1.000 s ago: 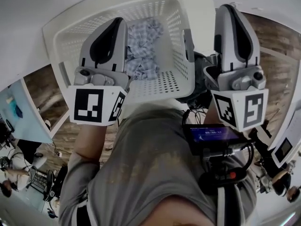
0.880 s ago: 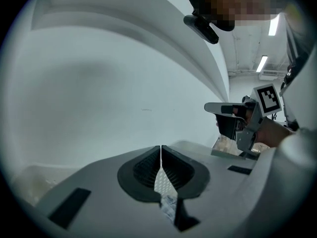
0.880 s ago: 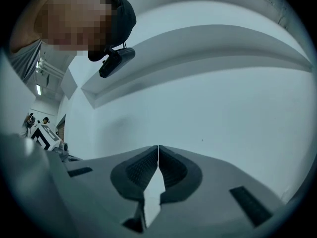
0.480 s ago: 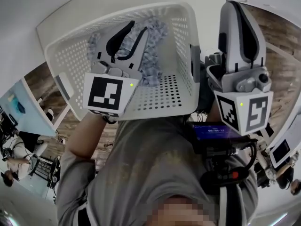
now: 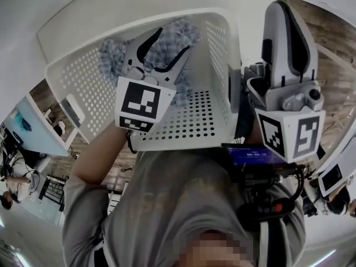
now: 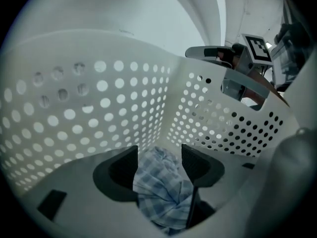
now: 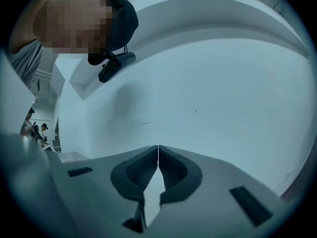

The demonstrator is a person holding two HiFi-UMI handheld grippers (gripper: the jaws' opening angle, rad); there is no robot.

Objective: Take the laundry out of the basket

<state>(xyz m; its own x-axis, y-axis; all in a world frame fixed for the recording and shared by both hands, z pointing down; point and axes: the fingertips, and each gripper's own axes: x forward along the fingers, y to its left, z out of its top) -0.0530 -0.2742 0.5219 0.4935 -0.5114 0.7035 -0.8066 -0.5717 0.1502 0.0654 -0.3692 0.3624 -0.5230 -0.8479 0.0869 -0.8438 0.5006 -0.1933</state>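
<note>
A white perforated laundry basket (image 5: 83, 82) stands in front of me on a white surface. A blue-and-white checked cloth (image 5: 167, 40) lies in its far corner. My left gripper (image 5: 175, 38) reaches down inside the basket. Its jaws are opening, one on each side of the cloth. The left gripper view shows the crumpled cloth (image 6: 163, 192) between the two spread pads (image 6: 121, 170), against the basket's wall (image 6: 99, 98). My right gripper (image 5: 281, 7) is held up outside the basket's right rim. It is shut and empty, its pads meeting (image 7: 158, 148).
A dark device with a lit screen (image 5: 250, 157) hangs at the person's chest, just below the basket's near rim. Wooden floor (image 5: 334, 65) shows at the right. A plain white wall (image 7: 213, 83) fills the right gripper view.
The left gripper has gone forward and down into the basket onto the checked cloth, and its jaws have spread from shut to wide. The right gripper has stayed in place, shut.
</note>
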